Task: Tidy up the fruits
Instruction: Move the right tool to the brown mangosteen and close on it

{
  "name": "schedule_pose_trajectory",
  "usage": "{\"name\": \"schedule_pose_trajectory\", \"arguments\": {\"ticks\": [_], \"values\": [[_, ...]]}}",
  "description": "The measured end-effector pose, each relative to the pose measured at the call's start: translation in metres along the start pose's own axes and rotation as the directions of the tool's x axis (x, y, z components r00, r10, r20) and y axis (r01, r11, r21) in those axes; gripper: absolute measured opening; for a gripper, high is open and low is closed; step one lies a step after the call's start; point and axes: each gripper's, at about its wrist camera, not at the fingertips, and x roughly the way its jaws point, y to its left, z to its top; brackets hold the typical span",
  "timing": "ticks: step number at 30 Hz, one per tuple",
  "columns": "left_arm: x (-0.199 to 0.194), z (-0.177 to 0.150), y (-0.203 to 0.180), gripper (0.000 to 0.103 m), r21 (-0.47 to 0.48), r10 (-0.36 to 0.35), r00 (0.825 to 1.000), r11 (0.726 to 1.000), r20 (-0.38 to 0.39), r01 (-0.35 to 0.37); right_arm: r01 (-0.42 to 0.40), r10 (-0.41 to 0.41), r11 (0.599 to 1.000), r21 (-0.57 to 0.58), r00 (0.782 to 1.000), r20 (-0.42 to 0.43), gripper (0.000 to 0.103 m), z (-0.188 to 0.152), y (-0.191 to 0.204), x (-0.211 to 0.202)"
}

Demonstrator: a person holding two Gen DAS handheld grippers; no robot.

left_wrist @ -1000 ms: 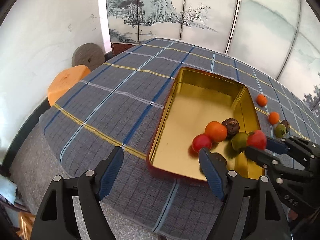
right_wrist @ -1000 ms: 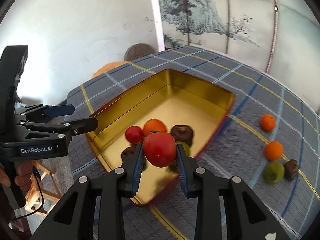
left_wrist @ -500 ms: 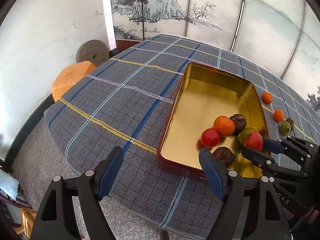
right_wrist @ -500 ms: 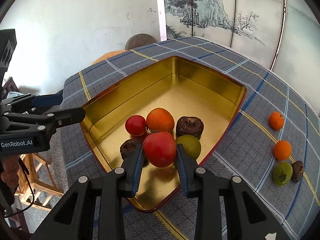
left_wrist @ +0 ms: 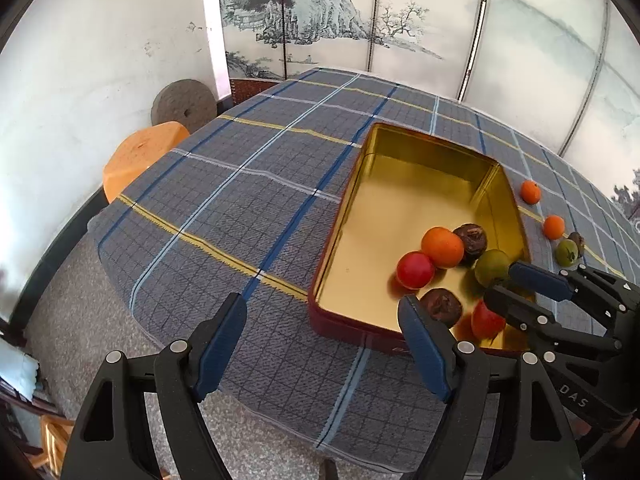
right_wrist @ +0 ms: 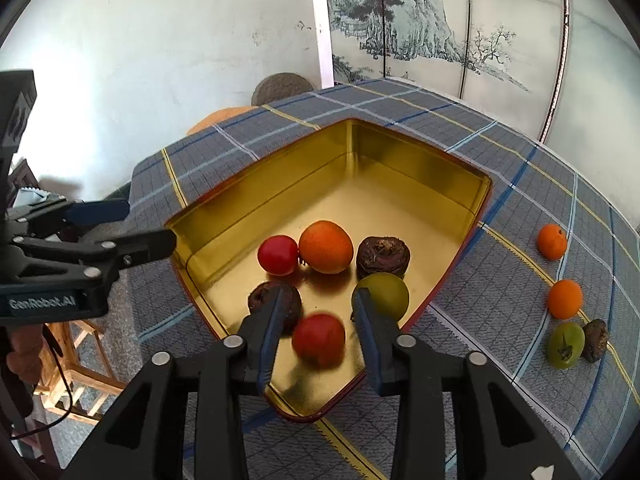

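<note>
Red tomato (right_wrist: pixel 319 340) was just released into the gold tin (right_wrist: pixel 400 184); right gripper (right_wrist: pixel 316 312) jaws just parted, best lifted straight, green fruit (right_wrist: pixel 384 294) at 2 o'clock left unbumped. Left gripper (left_wrist: pixel 320 332) hangs open, empty.

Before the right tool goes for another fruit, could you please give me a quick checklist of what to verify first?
1. Red fruit released: ok; the right tool has just been opening its jaws, with the fruit between them and the pads clear of it.
2. Red fruit at rest in the tin: cannot tell, blurred.
3. Left tool free: ok, open and empty.
4. Tablecloth cleared: not ok; far orange, near orange, green fruit and brown fruit lie outside.
</note>
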Motion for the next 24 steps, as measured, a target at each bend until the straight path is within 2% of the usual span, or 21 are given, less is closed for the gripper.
{"name": "schedule_pose_trajectory", "arguments": {"ticks": [4, 9, 18, 24], "values": [[-0.005, 0.004, -0.010, 0.078, 0.007, -0.023, 1.000, 1.000, 0.016, 0.023, 0.005, -0.005, 1.000, 0.013, 0.999, 0.042, 0.036, 0.001, -0.005, -0.017], [-0.009, 0.012, -0.036, 0.078, 0.052, -0.067, 0.997, 0.997, 0.032, 0.065, 0.077, -0.083, 0.993, 0.086, 0.994, 0.069, 0.038, -0.013, -0.041, -0.043], [-0.006, 0.021, -0.101, 0.078, 0.152, -0.159, 0.987, 0.976, 0.016, 0.155, 0.273, -0.280, 0.922, 0.276, 0.960, -0.013, 0.038, -0.064, -0.156, -0.067], [0.002, 0.023, -0.150, 0.078, 0.222, -0.215, 0.977, 0.951, -0.017, 0.213, 0.322, -0.322, 0.894, 0.312, 0.945, -0.054, 0.041, -0.074, -0.198, -0.059]]}}
